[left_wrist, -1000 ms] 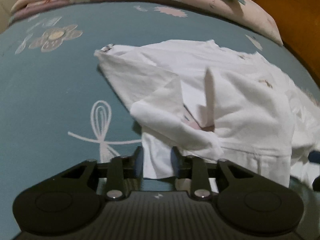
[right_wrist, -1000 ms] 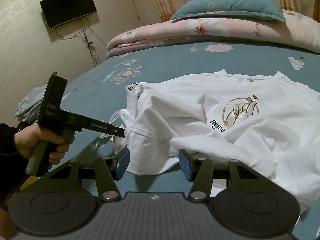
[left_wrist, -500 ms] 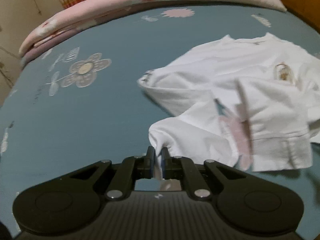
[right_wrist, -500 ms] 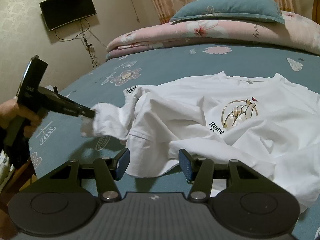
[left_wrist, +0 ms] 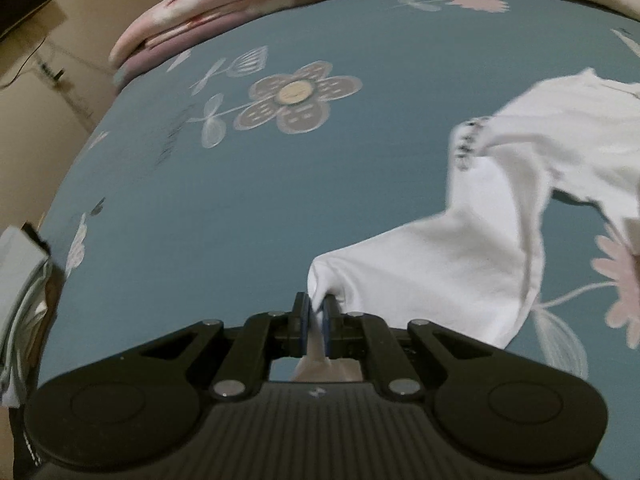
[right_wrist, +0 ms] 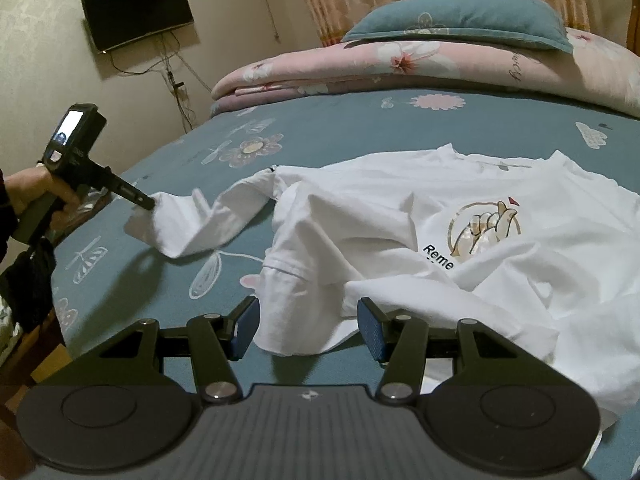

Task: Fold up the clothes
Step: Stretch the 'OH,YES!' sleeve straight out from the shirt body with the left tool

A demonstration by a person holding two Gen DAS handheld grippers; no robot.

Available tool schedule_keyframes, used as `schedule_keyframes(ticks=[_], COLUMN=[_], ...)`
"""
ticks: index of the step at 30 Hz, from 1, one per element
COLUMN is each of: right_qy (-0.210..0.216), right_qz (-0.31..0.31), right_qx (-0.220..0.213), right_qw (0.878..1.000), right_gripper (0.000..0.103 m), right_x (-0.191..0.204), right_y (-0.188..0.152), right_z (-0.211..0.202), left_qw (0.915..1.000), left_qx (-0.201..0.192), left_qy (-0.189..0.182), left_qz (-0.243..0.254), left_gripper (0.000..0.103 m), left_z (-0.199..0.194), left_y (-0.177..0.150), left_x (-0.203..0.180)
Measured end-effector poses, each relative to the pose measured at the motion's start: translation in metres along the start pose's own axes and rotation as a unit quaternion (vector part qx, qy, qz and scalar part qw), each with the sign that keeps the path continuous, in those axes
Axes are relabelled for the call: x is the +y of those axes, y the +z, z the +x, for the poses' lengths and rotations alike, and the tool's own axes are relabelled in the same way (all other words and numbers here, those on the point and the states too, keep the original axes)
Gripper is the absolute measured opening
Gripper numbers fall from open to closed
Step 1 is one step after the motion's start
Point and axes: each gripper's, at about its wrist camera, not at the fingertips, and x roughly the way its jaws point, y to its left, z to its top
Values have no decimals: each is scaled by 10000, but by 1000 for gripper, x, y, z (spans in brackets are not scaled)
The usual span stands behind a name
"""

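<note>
A white T-shirt (right_wrist: 420, 232) with a hand print and black lettering lies crumpled on the blue flowered bedsheet (right_wrist: 340, 128). My left gripper (left_wrist: 315, 316) is shut on the end of one sleeve (left_wrist: 420, 272), holding it stretched out to the left above the sheet. From the right wrist view that gripper (right_wrist: 146, 203) shows at the left, in a person's hand (right_wrist: 28, 188). My right gripper (right_wrist: 306, 326) hovers open over the shirt's near hem, blue pads apart and not pressing the cloth.
A folded pink floral quilt (right_wrist: 400, 68) and a teal pillow (right_wrist: 460, 16) lie at the head of the bed. A black screen (right_wrist: 138, 10) hangs on the wall. Grey clothes (left_wrist: 20, 288) are piled off the bed's left edge.
The left gripper closed on the sleeve end and pulled it out to the left, away from the shirt's body, lifting it. The right gripper stayed where it was.
</note>
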Motion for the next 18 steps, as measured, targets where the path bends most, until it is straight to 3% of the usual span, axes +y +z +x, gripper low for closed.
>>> schedule_keyframes(ticks=[6, 9, 18], right_qy=[-39, -80, -104], right_qz=[-10, 13, 62], right_qx=[32, 54, 14], right_qw=[10000, 10000, 9999], right_gripper=[59, 59, 59], right_x=[1, 0, -1], right_y=[-1, -2, -2], right_z=[5, 8, 8], left_qw=[9982, 9973, 9931], left_qx=[162, 99, -61], left_qy=[260, 518, 640], left_qz=[-508, -516, -977], left_gripper=[5, 5, 5], left_z=[19, 18, -1], left_y=[-7, -11, -6], left_x=[46, 58, 98])
